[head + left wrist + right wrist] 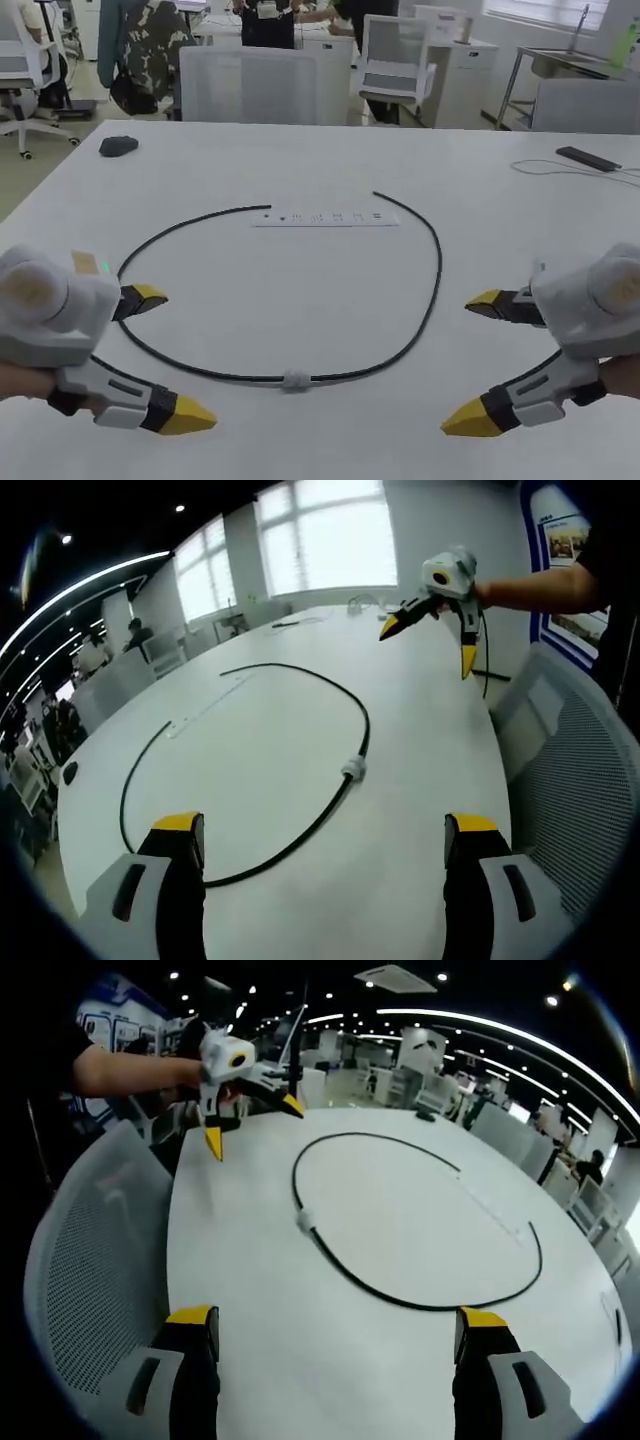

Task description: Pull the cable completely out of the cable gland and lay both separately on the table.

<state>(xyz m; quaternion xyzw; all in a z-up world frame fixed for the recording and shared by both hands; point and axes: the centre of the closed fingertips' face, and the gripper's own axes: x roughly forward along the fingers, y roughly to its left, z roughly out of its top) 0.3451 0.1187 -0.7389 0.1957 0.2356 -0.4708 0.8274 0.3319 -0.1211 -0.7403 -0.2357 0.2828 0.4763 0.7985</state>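
A long black cable [430,290] lies in a wide loop on the white table [330,430]. A small white cable gland [296,379] sits threaded on it at the near side of the loop, also the gland [352,771] and the gland [305,1223]. My left gripper [175,355] hovers open at the near left, a short way from the gland. My right gripper [485,360] hovers open at the near right. Nothing is between either pair of jaws. The cable [300,680] curves ahead of the left gripper [325,840]; the cable [400,1290] curves ahead of the right gripper [335,1335].
A white power strip [325,218] lies inside the far part of the loop. A black mouse [118,146] rests at the far left, a black remote [587,158] with a thin wire at the far right. Mesh chairs [262,85] stand beyond the table.
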